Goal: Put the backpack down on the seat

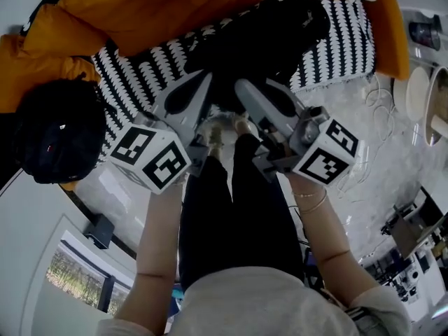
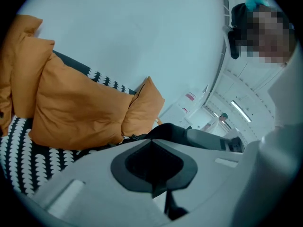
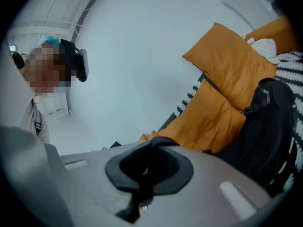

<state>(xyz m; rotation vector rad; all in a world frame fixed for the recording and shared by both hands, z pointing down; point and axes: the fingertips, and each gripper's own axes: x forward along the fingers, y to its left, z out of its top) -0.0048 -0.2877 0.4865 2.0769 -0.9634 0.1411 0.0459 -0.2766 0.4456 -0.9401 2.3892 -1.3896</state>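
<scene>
Left gripper (image 1: pixel 192 93): it was held out in front of the person, aimed at the sofa. Its fingers (image 2: pixel 85 193) were pressed flat together with nothing between them. Only the dark hollow of the pads showed.

Right gripper (image 1: pixel 255 100): it was held alongside the left one, close to it but not touching. Its fingers (image 3: pixel 227 188) were likewise closed on each other and empty.

Backpack (image 1: pixel 280 30): black, it lay on the seat just beyond both sets of fingertips, a little toward the right gripper's side and clear of both. From the right gripper's own camera it sat to the right of the fingers (image 3: pixel 272 126), right up against the cushions.

Seat (image 1: pixel 343 40): it had a black-and-white patterned cover, spread out under the backpack and past the fingertips.

Orange cushions (image 1: pixel 161 9): they were piled along the back, farther off than the backpack. From the left gripper they rose above and to the left of its fingers (image 2: pixel 71 108).

Marker cubes: there was one on each gripper, behind the fingers toward the person — left (image 1: pixel 148 158), right (image 1: pixel 325 151).

Dark rounded bundle (image 1: pixel 56 131): it sat well to the left of the left fingers, at the seat's end. I could not tell what it was.

Person: they had bare forearms and black trousers (image 1: pixel 234 215), with the shoes (image 1: pixel 224 128) showing just below the closed fingers.

Floor (image 1: pixel 364 159): pale and glossy, it lay to the right of the right fingers, with thin cables (image 1: pixel 378 96) trailing across it.
</scene>
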